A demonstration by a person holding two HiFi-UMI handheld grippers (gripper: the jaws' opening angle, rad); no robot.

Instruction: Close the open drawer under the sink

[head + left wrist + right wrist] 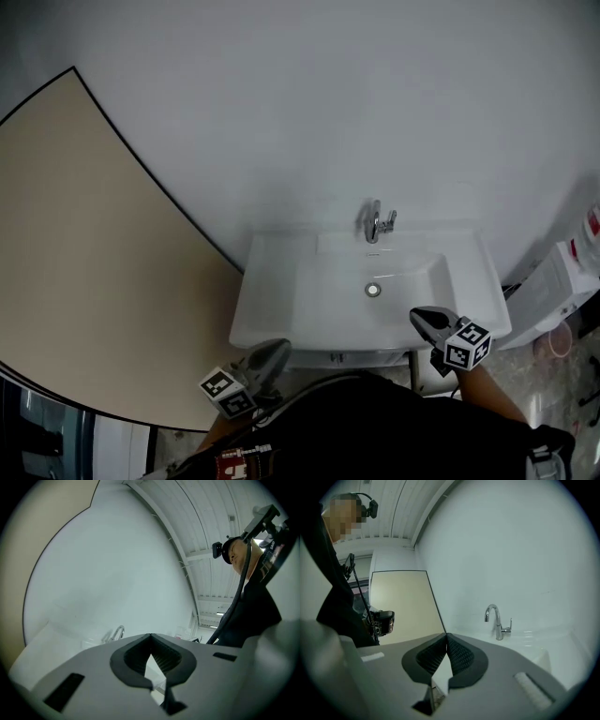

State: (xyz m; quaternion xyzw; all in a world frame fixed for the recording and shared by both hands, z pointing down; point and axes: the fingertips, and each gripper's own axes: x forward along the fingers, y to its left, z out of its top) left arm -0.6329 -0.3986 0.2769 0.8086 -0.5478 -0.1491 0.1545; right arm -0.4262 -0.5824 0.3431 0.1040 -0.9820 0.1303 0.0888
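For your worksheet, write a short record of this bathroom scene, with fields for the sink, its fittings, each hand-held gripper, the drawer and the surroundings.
sink: white sink, set against a white wall, basin empty
fittings: chrome faucet at the back, drain in the middle of the basin
left hand-held gripper: shut, empty, at the sink's front left corner
right hand-held gripper: shut, empty, over the sink's front right edge
drawer: not seen in any view
surroundings: beige panel to the left of the sink
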